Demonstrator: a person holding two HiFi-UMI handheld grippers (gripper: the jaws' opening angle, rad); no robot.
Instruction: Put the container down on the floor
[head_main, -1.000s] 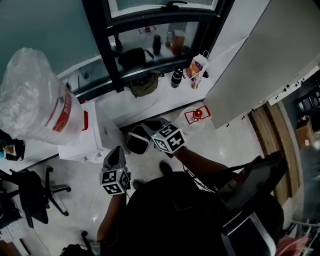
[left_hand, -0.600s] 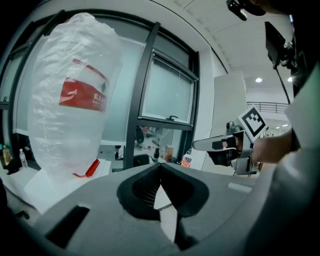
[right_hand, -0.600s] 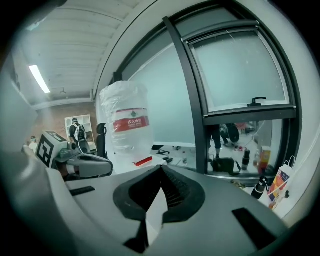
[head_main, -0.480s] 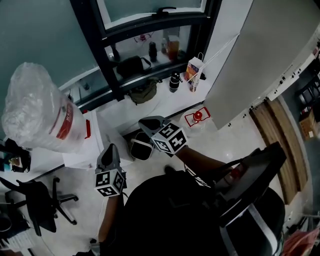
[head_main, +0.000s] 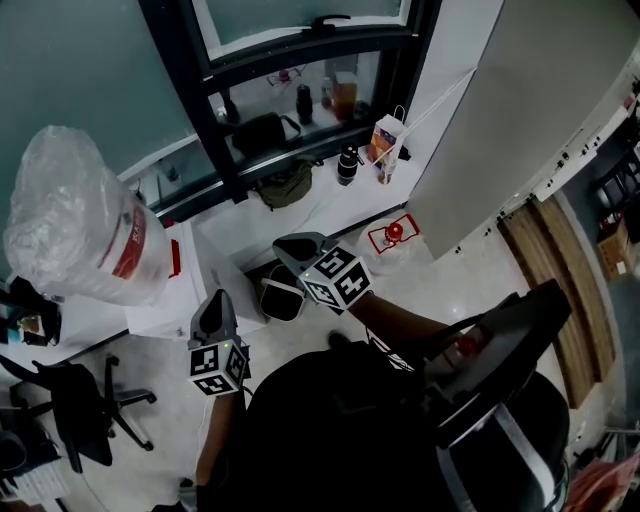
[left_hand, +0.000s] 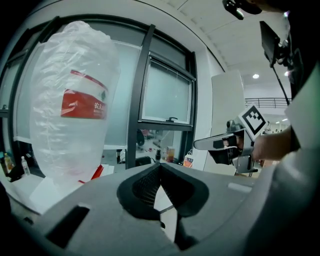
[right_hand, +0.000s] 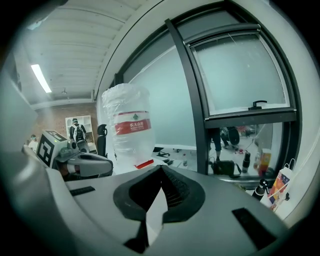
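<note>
Down on floor (head_main: 175, 375), container (head_main: 283, 298) below and between empty, closed left tongs (head_main: 215, 303) and right tongs (head_main: 288, 244).

The right gripper (right_hand: 160, 170) fills the near foreground, its jaws closed tip to tip with nothing between them. Beyond it, left of centre, stands a big clear water jug (right_hand: 130, 131) with a red label, wrapped in plastic film. The left gripper (right_hand: 94, 165) with its marker cube reaches in from the left edge, low beside the jug. To the right rises a dark window frame (right_hand: 200, 120), and low beyond it sit a dark bag (right_hand: 225, 167), a bottle (right_hand: 246, 161) and a paper bag (right_hand: 281, 192).
</note>
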